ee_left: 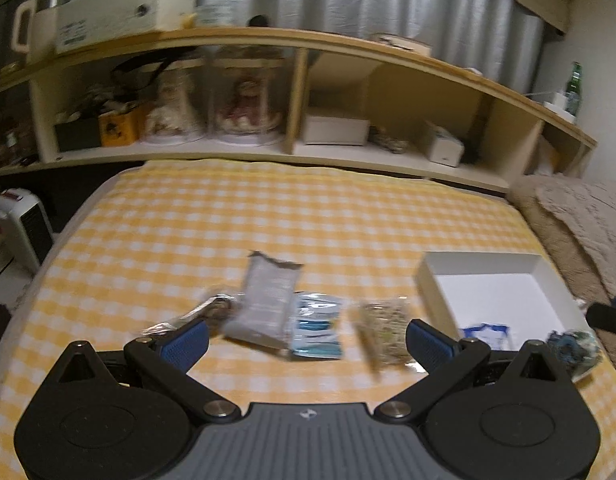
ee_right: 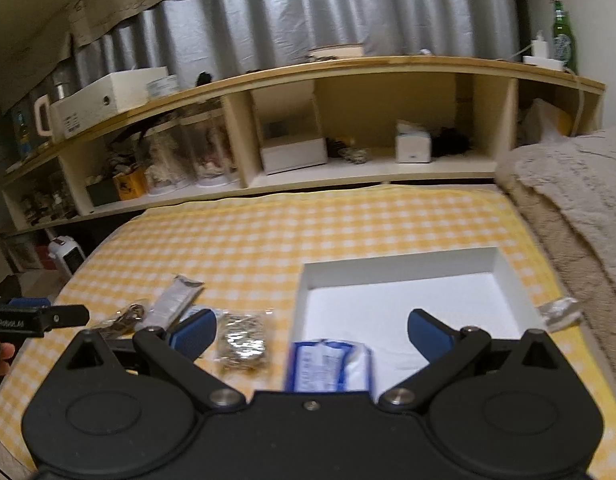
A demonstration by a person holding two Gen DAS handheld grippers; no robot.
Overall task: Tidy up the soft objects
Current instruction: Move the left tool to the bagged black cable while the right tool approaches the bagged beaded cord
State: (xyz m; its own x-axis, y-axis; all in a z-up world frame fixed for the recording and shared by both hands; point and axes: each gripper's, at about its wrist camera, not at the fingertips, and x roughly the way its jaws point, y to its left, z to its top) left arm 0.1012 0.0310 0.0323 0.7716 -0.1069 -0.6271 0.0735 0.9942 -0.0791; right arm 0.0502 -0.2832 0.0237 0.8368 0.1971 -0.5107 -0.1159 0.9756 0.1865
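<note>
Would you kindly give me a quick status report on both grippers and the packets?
Left gripper open over loose packets. Right gripper open above white box; blue-white packet already inside. Nothing blocking.

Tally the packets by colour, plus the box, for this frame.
Blue-white packets: 2
Grey packet: 1
Clear packets: 3
White box: 1
Total: 7

Both grippers, left gripper & right gripper, held level w/ jaws wide apart, gripping nothing.
</note>
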